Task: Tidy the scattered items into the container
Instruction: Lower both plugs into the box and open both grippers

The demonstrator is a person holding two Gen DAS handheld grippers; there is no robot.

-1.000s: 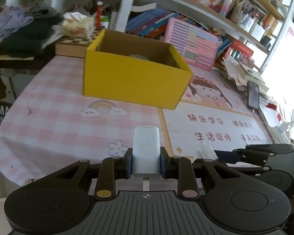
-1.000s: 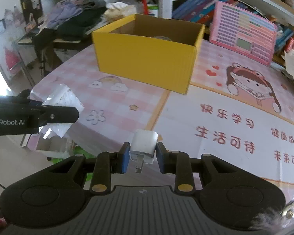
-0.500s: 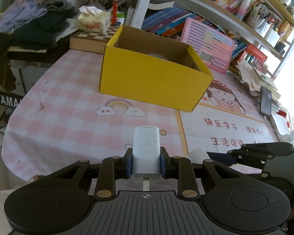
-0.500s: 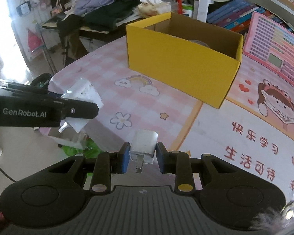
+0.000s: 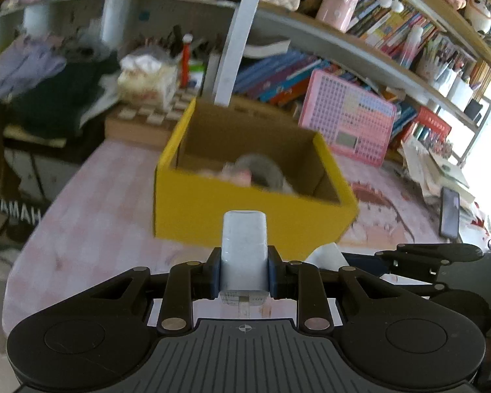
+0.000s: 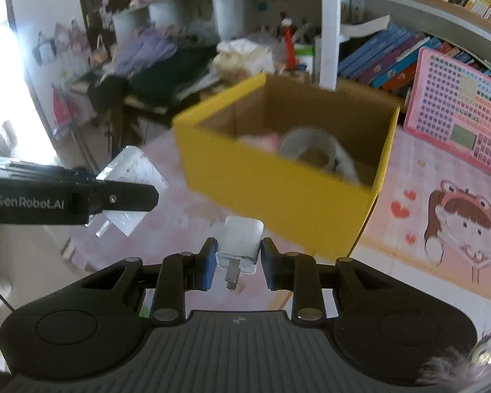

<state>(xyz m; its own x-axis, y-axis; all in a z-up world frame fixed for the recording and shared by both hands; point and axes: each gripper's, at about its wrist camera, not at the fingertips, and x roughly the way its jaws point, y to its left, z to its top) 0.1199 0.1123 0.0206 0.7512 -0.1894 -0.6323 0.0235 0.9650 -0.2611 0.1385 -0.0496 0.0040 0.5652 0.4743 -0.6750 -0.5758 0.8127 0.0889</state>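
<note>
two white chargers are being carried, one in each gripper. the left gripper [image 5: 244, 271] is pinching a tall white charger [image 5: 244, 252] with a rounded top, its blue pads pressing both sides. the right gripper [image 6: 239, 267] is pinching a smaller white plug [image 6: 240, 242], metal prong pointing back at the camera. both are tilting downward, just short of the yellow box [image 5: 245, 219] sitting on the pink table [image 5: 91, 216], which is already holding a tape roll [image 6: 317, 154].
</note>
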